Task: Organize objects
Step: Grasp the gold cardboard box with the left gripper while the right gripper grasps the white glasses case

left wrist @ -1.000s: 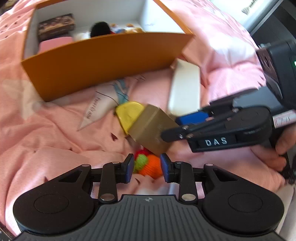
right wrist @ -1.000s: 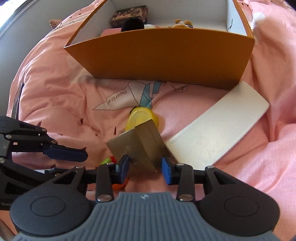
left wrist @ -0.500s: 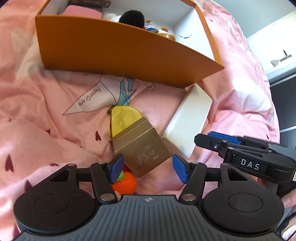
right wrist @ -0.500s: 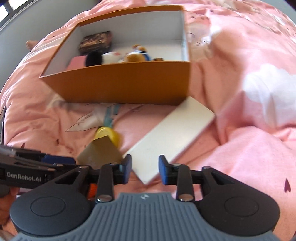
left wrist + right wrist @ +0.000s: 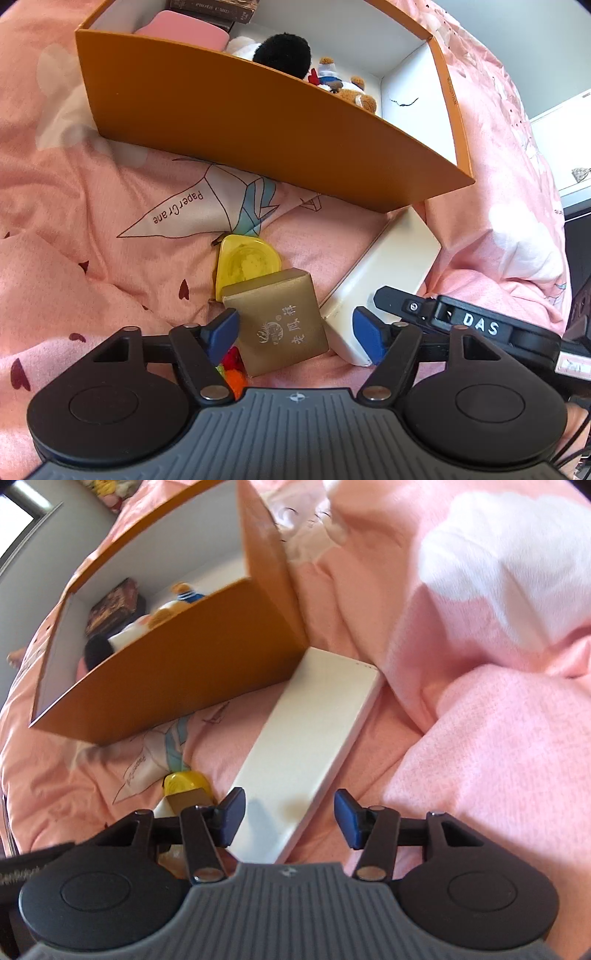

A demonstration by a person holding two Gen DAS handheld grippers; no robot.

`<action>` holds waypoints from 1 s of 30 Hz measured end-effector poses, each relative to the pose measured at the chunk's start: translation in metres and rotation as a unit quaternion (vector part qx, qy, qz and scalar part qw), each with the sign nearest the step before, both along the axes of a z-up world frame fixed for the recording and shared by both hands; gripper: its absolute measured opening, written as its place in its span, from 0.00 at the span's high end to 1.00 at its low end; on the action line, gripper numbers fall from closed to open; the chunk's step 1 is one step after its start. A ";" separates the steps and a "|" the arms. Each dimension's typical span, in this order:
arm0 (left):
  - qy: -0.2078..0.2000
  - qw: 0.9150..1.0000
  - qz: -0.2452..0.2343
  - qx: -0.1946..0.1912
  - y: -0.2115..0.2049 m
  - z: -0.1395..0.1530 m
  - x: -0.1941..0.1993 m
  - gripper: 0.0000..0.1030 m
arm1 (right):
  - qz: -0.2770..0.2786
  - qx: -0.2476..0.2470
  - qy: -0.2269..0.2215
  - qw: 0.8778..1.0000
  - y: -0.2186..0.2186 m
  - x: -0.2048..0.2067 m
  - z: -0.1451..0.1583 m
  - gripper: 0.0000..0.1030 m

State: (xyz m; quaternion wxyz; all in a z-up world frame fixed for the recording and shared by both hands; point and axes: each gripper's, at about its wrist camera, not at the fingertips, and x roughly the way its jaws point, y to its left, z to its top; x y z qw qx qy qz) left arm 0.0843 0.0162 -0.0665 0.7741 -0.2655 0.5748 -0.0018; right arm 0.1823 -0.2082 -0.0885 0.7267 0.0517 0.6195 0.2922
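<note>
1. Presumably light and stiff – gold box [image 5: 281, 322], low centre of the left wrist view, lying on the soft pink quilt [image 5: 92, 229] against a yellow disc [image 5: 246, 263]; smooth faces, likely slippery, best pinched across two opposite flat sides.
2. Flat and rigid – white slab [image 5: 306, 746], mid-frame in the right wrist view, one end at the orange box [image 5: 177, 686]; better gripped across its narrow width.
3. Left gripper [image 5: 295, 334]: opening wide, gold box between the jaws, unpressed.
4. Right gripper [image 5: 290, 821]: opening, straddling the slab's near end, nothing clamped.
</note>
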 end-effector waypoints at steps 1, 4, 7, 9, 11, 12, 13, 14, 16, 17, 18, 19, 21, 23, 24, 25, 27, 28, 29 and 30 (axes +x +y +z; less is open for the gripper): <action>0.001 1.000 -0.001 0.009 -0.002 0.000 0.000 0.19 | -0.006 -0.002 0.006 1.000 0.000 0.002 -0.004 0.46; 0.005 1.000 -0.001 0.031 -0.005 -0.001 0.001 0.16 | -0.018 0.015 0.025 0.999 0.000 0.008 -0.013 0.41; 0.048 0.999 0.015 0.005 0.002 -0.017 0.000 0.26 | -0.026 0.026 0.042 0.998 0.000 0.013 -0.023 0.38; 0.055 0.998 0.021 -0.017 0.005 -0.024 -0.003 0.26 | -0.028 0.036 0.051 0.998 0.000 0.015 -0.030 0.34; 0.052 0.998 0.024 -0.020 0.007 -0.026 -0.003 0.26 | -0.032 0.046 0.057 0.997 0.000 0.016 -0.035 0.33; 0.046 0.998 0.024 -0.018 0.006 -0.025 -0.003 0.26 | -0.032 0.048 0.057 0.997 0.000 0.015 -0.035 0.36; 0.041 0.999 0.024 -0.016 0.006 -0.024 -0.004 0.27 | -0.032 0.054 0.057 0.996 0.000 0.014 -0.034 0.40; 0.039 0.999 0.022 -0.011 0.005 -0.023 -0.003 0.27 | -0.031 0.063 0.060 0.996 -0.001 0.013 -0.033 0.48; 0.037 0.999 0.019 -0.004 0.003 -0.021 -0.003 0.27 | -0.034 0.061 0.055 0.996 -0.002 0.010 -0.027 0.56; 0.038 0.999 0.017 0.001 0.002 -0.019 -0.004 0.27 | -0.036 0.063 0.050 0.996 -0.004 0.007 -0.022 0.61; 0.037 0.999 0.015 0.009 0.001 -0.016 -0.004 0.28 | -0.039 0.064 0.046 0.996 -0.006 0.005 -0.017 0.63; 0.036 0.999 0.013 0.016 -0.001 -0.014 -0.005 0.28 | -0.039 0.058 0.036 0.997 -0.006 0.002 -0.010 0.64; 0.038 0.999 0.007 0.022 -0.004 -0.008 -0.006 0.28 | -0.032 0.039 -0.004 0.999 -0.008 -0.005 0.007 0.66; 0.038 0.999 -0.001 0.013 -0.007 -0.004 -0.009 0.27 | -0.017 0.015 -0.054 0.998 -0.007 -0.015 0.026 0.69; 0.040 0.999 -0.001 0.012 -0.008 -0.004 -0.009 0.27 | -0.003 -0.005 -0.081 0.997 -0.006 -0.019 0.035 0.71; 0.039 0.999 0.005 0.011 -0.008 -0.004 -0.010 0.27 | 0.015 -0.026 -0.110 0.993 -0.005 -0.023 0.042 0.71; 0.043 0.999 0.018 0.009 -0.007 -0.007 -0.009 0.26 | 0.056 -0.064 -0.149 0.985 -0.003 -0.025 0.047 0.72; 0.046 0.999 0.024 0.005 -0.006 -0.009 -0.008 0.27 | 0.077 -0.077 -0.161 0.981 0.000 -0.029 0.047 0.72; 0.048 0.998 0.029 0.004 -0.006 -0.010 -0.006 0.26 | 0.097 -0.086 -0.173 0.976 0.004 -0.034 0.047 0.72; 0.050 0.998 0.034 0.006 -0.007 -0.011 -0.005 0.27 | 0.118 -0.095 -0.186 0.971 0.005 -0.041 0.046 0.72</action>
